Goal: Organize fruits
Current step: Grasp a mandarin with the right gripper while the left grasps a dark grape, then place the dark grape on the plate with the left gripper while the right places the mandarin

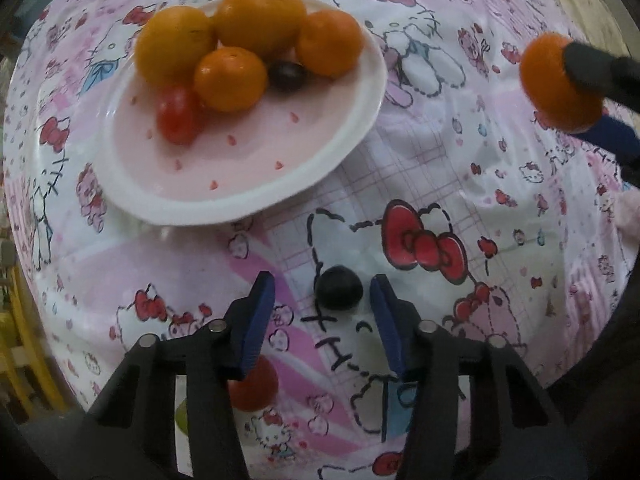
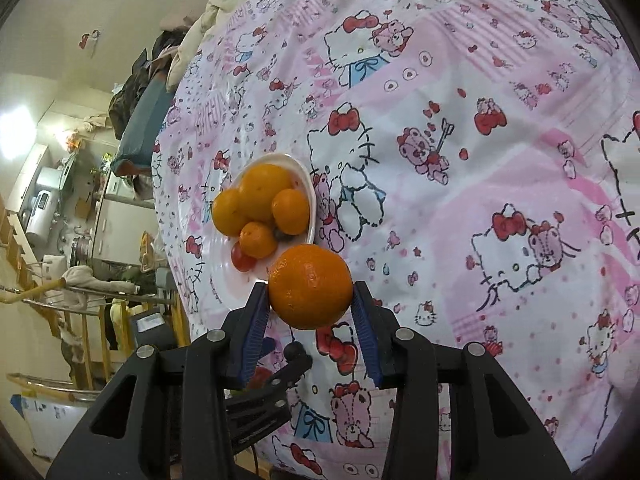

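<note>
Cream walls (image 2: 48, 32); cluttered wooden shelving (image 2: 24, 240)

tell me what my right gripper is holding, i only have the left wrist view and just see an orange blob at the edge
Observer: The right gripper is shut on a whole orange, one blue pad on each side.
Operator: is it over the plate yet
Observer: Not clearly; the plate lies ahead of the fingers, already holding four oranges.
Operator: anything near my left gripper from that side
Observer: The left gripper shows below the orange, with a dark grape at its tips.
</note>
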### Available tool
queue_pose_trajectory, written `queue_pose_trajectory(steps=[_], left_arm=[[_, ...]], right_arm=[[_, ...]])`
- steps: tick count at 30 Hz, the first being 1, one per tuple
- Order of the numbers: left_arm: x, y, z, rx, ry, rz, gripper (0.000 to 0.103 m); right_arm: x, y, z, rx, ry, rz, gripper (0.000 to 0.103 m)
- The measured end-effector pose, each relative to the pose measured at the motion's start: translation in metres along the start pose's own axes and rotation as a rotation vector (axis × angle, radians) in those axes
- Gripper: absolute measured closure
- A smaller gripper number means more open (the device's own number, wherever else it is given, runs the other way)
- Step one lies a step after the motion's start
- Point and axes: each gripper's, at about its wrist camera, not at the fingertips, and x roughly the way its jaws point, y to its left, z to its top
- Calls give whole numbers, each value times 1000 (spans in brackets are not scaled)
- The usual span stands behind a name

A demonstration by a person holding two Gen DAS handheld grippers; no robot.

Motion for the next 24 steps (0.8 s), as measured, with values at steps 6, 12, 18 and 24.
queue_pose_trajectory(steps=[6,12,18,24], left_arm=[[-1,-12,6,34,-9,-17,83],[-9,-11,-1,8,-21,-43,83],[-20,0,-6,-25,-45,-61,83],[-32,13,-10,-52,-72,-61,83]], right_arm=[[-1,2,-1,-11,7,1,59],[4,11,-3,-40,22,-3,59],[6,14,-4,-54,23,-20,59],[8,18,-4,-74,23,-32,59]])
